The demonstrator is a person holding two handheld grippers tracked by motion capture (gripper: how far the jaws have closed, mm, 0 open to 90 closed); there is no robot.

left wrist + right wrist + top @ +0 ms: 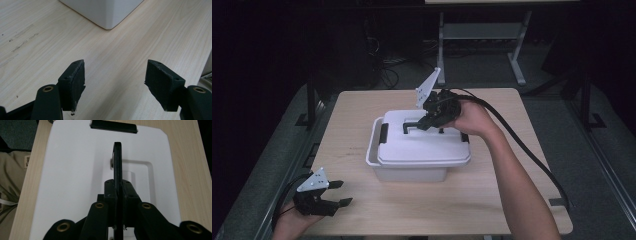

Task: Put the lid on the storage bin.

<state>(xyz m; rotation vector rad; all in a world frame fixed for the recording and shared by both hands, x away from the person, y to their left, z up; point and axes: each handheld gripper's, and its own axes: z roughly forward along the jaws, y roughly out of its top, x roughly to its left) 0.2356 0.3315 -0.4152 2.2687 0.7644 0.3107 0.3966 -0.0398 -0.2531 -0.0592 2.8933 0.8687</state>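
A white rectangular plastic storage box point(412, 167) with a flat white lid point(422, 145) stands near the middle of the pale wooden surface point(492, 200). The right hand-held gripper point(424, 123) sits directly over the lid, reaching in from the box's right side, with the person's right hand point(472, 120) behind it. Its jaws are pressed together on the slim black carrying handle point(117, 157), which stands upright out of the recess in the lid. The left hand-held gripper point(341, 193) rests low at the near left corner of the surface, well apart from the box, its jaws spread and pinching nothing.

The right gripper view gives the grip at close range: the handle runs edge-on between the two pads point(110, 192), its pivot pin visible against the recess, and a black latch point(113, 126) lies at the far edge of the lid. The left gripper view shows bare wood grain between the open pads point(75, 80) and one rounded lower corner of the box point(107, 12) beyond. The high view alone shows both grippers at once, the black latches at the lid's two ends, and the cable point(522, 145) trailing from the right gripper across the surface.
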